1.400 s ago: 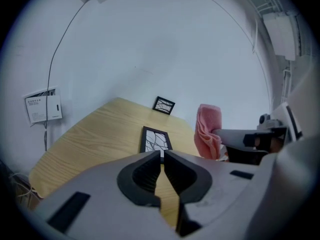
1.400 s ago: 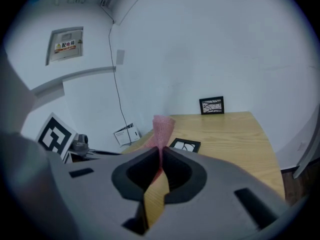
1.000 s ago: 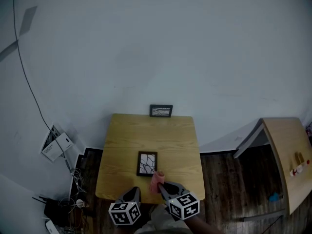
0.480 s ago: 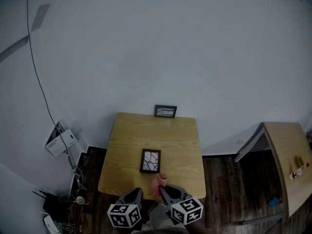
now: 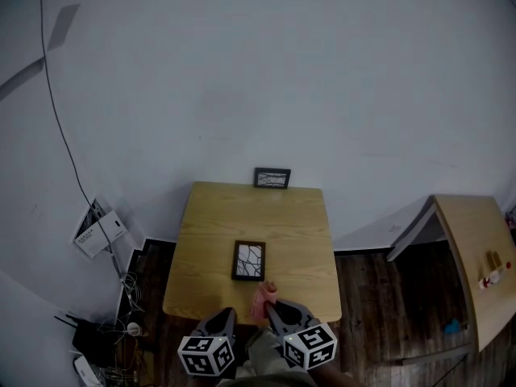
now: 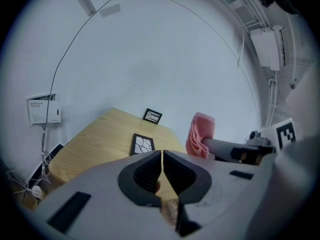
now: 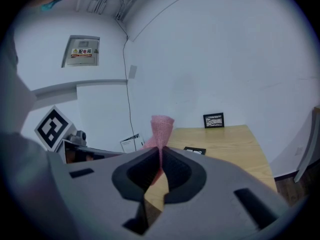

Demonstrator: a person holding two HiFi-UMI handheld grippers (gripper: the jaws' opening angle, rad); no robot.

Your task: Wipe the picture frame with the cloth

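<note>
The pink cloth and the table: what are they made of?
The cloth looks like soft woven fabric: a fine mesh texture shows, and it bunches into folds. The table looks like pale wood, maybe laminate: faint grain lines and a smooth matte top.

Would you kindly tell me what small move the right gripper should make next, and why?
Probably ease the right gripper forward and down toward the flat frame: its jaws are shut on the cloth, which is held short of the frame, not yet touching it.
</note>
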